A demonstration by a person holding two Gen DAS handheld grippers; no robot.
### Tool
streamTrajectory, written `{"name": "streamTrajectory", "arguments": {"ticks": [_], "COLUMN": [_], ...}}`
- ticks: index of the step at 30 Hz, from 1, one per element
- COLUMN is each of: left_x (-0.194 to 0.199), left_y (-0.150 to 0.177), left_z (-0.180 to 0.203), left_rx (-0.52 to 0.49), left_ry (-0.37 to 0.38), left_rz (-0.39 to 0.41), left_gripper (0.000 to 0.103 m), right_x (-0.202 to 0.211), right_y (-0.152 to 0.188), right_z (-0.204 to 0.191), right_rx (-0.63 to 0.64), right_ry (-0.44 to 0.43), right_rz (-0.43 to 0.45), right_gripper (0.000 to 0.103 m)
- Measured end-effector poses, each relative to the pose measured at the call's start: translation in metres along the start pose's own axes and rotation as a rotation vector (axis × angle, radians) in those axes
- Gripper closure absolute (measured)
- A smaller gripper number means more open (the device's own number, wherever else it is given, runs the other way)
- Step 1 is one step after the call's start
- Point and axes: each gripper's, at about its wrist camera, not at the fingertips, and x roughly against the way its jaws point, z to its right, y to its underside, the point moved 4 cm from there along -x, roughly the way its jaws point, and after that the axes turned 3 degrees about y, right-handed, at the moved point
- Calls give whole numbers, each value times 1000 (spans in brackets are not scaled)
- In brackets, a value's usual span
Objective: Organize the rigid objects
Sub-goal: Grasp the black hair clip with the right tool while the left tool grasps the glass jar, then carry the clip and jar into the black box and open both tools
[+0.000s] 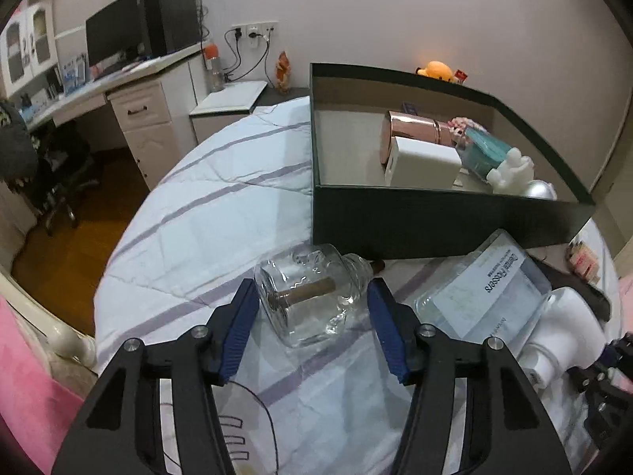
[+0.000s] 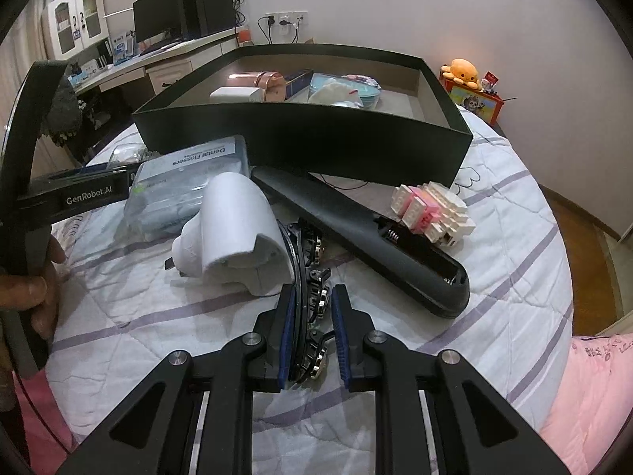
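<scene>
1. Left gripper (image 1: pixel 312 308): jaws wide open, straddling a clear glass bottle (image 1: pixel 312 297) lying on its side on the striped bedsheet (image 1: pixel 205 213). Left blue pad (image 1: pixel 237 328) looks to be at or just touching the bottle's base; right pad has a clear gap. Nothing clamped.
2. The bottle has a brown stick inside and its neck points toward the dark green box (image 1: pixel 435 221), close to the box's front wall.
3. Box, left wrist view: holds a rose-gold cylinder (image 1: pixel 411 130), a white cube charger (image 1: pixel 423 162), a teal item (image 1: pixel 486 150) and a white figurine (image 1: pixel 510 170), all bunched toward the right half.
4. Right of the bottle: a dental flossers pack (image 1: pixel 490 289), with a white plug adapter (image 1: pixel 565 328) just beside it.
5. Right gripper (image 2: pixel 312 316): jaws narrowed around a black watch with metal links (image 2: pixel 312 277). Left pad sits against it; right pad shows a thin gap. Cannot tell if it is actually gripped.
6. Right wrist view: the plug adapter (image 2: pixel 237 233) lies directly left of the watch, touching it.
7. A black remote with an open battery bay (image 2: pixel 356 233) lies diagonally right of the watch; a pink and white brick model (image 2: pixel 431 209) rests against it.
8. The box (image 2: pixel 300 134) sits behind all of these.
</scene>
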Motion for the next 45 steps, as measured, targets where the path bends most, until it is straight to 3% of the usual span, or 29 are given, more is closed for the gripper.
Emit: {"name": "streamTrajectory", "arguments": {"ticks": [17, 31, 37, 45], "left_x": [55, 128, 145, 136], "left_y": [23, 6, -13, -57], "left_z": [10, 19, 28, 38], "left_rx": [19, 3, -15, -29], "left_ry": [-14, -13, 9, 38], "left_rz": [45, 185, 236, 281], "left_gripper": [46, 46, 46, 46], "right_x": [36, 75, 96, 105], "right_y": [4, -5, -30, -99], "right_z": [10, 16, 19, 33], "right_rx": [-25, -26, -13, 5], "right_ry": [-27, -59, -70, -70], "right_rz": [65, 155, 228, 333], "right_gripper": [85, 86, 86, 86]}}
